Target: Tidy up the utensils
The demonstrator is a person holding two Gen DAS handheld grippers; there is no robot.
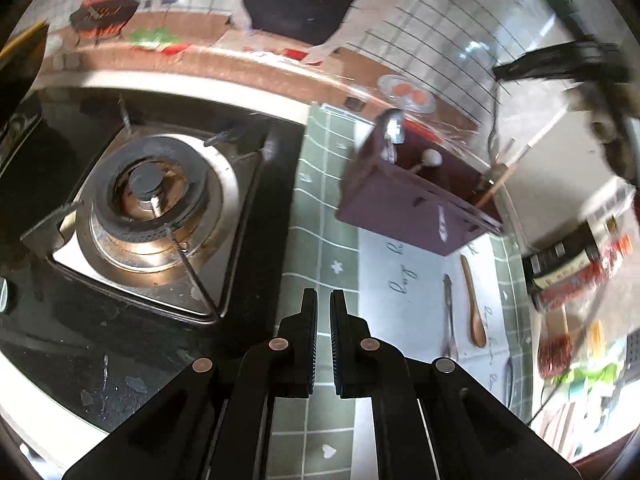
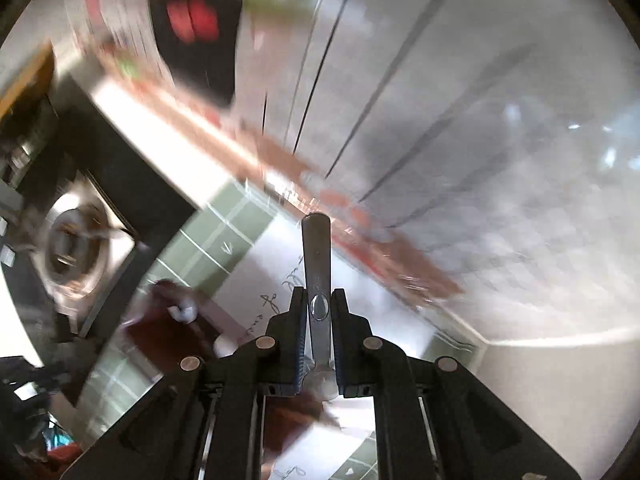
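Observation:
In the left wrist view a dark purple utensil holder [image 1: 404, 196] stands on the green tiled counter, with a metal spoon [image 1: 392, 128], a white-tipped utensil and wooden chopsticks [image 1: 508, 172] standing in it. A wooden spoon [image 1: 472, 304] and a metal utensil [image 1: 449, 316] lie on a white cloth [image 1: 404, 280] in front of it. My left gripper [image 1: 323, 298] is shut and empty above the counter edge. My right gripper [image 2: 318, 300] is shut on a metal utensil handle [image 2: 317, 252] that sticks forward, held in the air; the holder [image 2: 172, 328] shows blurred at lower left.
A gas stove burner [image 1: 152, 200] fills the left half of the left wrist view. Jars and a red-bristled brush [image 1: 556, 344] stand at the right. A tiled wall with a brown border runs behind the counter. The right wrist view is motion-blurred.

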